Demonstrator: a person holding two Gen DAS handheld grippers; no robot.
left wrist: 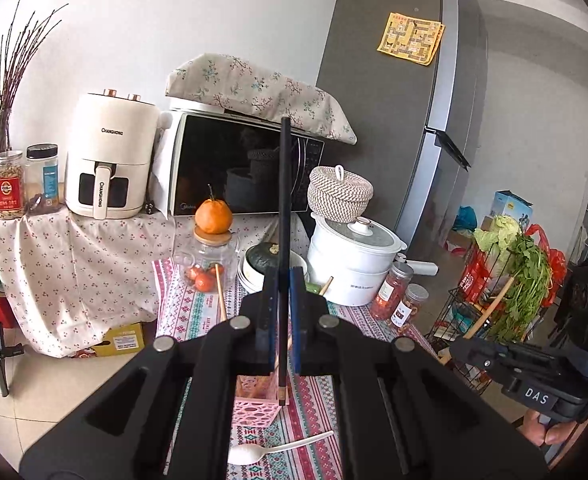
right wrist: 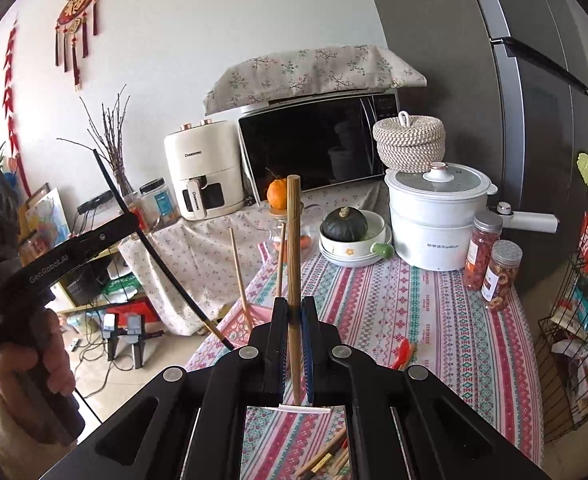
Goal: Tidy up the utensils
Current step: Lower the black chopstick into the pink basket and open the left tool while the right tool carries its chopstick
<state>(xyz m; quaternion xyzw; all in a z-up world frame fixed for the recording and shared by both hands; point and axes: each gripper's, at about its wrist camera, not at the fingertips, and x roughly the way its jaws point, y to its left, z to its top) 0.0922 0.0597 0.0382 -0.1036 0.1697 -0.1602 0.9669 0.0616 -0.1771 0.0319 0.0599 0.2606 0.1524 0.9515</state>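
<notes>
Left gripper (left wrist: 284, 312): clamps long black chopstick (left wrist: 284, 216), upright.
Right gripper (right wrist: 294, 340): clamps bamboo chopstick (right wrist: 293, 248).
Pink perforated holder (left wrist: 256, 404): half hidden.

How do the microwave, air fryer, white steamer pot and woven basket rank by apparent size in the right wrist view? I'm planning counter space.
1. microwave
2. white steamer pot
3. air fryer, close to the pot; it stands farther back, so this order is unsure
4. woven basket

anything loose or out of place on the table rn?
Yes. A white plastic spoon lies flat on the tablecloth in front of the pink utensil holder, not in it. More chopsticks lie loose near the right gripper.
</notes>
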